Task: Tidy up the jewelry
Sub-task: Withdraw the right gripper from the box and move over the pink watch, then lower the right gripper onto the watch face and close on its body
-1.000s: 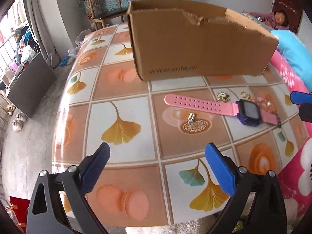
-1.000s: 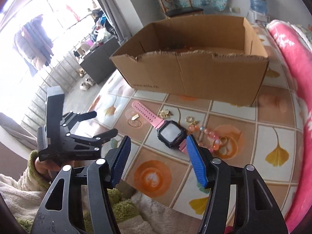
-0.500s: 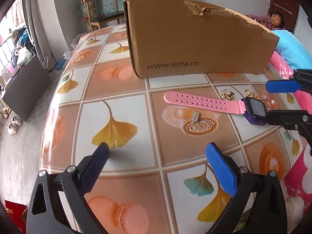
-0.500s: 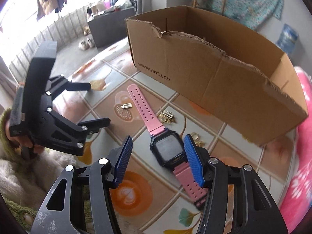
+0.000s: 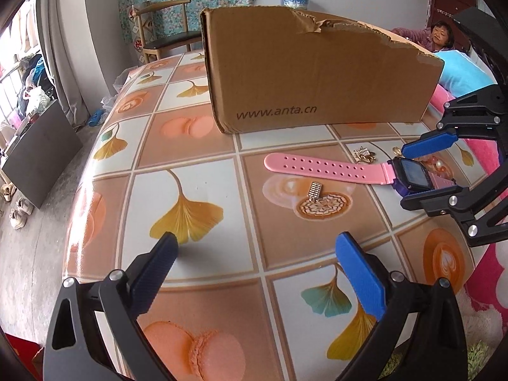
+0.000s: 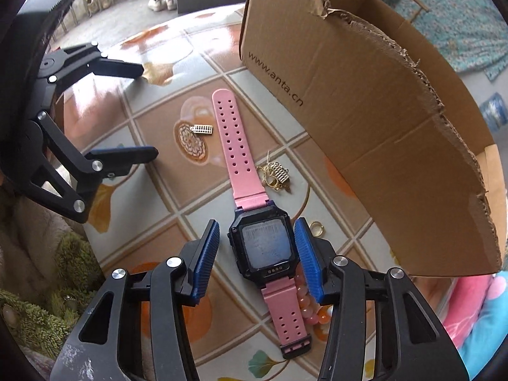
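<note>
The watch (image 6: 265, 247) lay flat on the table (image 5: 197, 171), just in front of the box (image 6: 381, 146). The right gripper (image 6: 257, 257) stood over it, its jaws closing with the watch body between them, small gaps on both sides. The strap ran lengthwise between the fingers. The left gripper (image 5: 254, 273) was farther off, jaws wide apart and empty.

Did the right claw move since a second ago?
Yes. The right claw came down toward the table and now straddles the pink watch, closing, pads not yet touching.
</note>
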`<state>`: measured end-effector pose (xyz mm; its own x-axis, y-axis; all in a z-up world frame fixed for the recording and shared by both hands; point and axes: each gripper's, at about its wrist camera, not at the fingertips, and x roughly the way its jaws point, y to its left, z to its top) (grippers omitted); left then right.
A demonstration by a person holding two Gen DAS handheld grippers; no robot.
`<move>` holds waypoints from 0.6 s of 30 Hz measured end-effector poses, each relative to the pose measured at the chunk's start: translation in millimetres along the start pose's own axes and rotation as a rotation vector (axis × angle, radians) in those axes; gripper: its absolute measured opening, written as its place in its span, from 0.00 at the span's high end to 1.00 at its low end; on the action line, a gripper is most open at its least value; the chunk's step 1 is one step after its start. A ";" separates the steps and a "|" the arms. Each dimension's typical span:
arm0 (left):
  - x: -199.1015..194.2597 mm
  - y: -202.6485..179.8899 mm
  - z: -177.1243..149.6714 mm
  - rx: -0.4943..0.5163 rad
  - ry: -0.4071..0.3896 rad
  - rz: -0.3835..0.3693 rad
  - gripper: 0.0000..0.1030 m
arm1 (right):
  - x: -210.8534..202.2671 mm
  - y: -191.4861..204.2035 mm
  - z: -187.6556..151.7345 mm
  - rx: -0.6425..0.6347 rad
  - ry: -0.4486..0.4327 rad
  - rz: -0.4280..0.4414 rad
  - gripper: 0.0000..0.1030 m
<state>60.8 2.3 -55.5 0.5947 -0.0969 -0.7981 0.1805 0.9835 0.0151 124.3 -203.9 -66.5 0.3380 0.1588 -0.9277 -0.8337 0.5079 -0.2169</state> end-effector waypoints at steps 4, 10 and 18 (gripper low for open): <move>0.1 0.0 0.7 0.001 -0.001 0.000 0.05 | -1.3 -2.5 -4.7 0.005 0.013 -0.001 0.60; -0.4 0.3 0.0 0.011 -0.013 -0.009 0.05 | -5.5 -3.3 4.7 0.033 0.009 0.036 0.62; 1.4 2.0 -0.1 0.015 -0.026 -0.014 0.05 | -15.1 -32.4 10.6 0.176 0.002 0.104 1.00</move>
<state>61.8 4.2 -56.7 0.6120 -0.1152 -0.7824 0.2009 0.9795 0.0129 150.9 -213.7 -42.3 0.2535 0.2165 -0.9428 -0.7750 0.6287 -0.0640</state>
